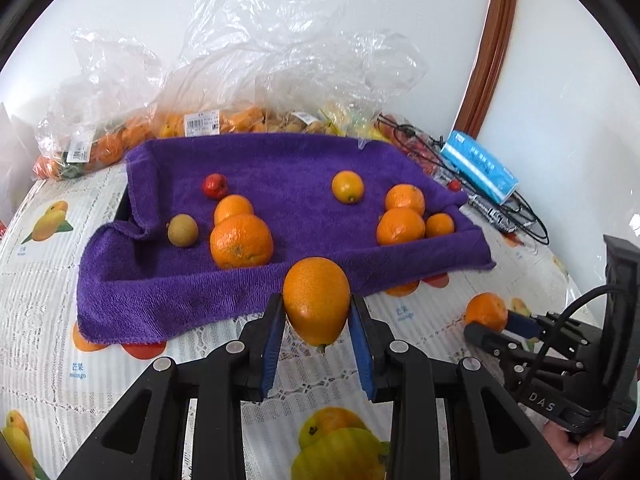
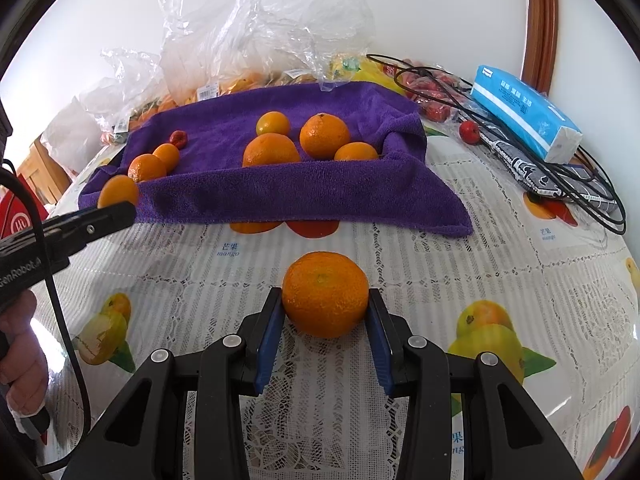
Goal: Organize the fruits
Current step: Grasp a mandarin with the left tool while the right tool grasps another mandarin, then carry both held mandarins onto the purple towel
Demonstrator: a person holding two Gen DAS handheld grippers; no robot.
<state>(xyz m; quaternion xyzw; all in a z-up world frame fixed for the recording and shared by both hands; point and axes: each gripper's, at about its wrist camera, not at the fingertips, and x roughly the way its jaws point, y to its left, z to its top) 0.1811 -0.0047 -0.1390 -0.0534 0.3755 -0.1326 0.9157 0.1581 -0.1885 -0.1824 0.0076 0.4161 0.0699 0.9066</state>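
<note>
Left gripper [image 1: 316, 312] clamps an oval orange fruit [image 1: 316, 300]; right gripper [image 2: 326, 312] grips a mandarin [image 2: 325, 294]

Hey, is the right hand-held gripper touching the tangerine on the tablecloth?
Touching. The right wrist view shows the right hand-held gripper with both blue pads pressed against the sides of the tangerine, no gap visible.

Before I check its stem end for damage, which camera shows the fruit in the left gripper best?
The left wrist view: the oval orange fruit fills the centre, stem tip down, between the left gripper pads. The right wrist view shows only part of it at the far left, behind the gripper.
</note>
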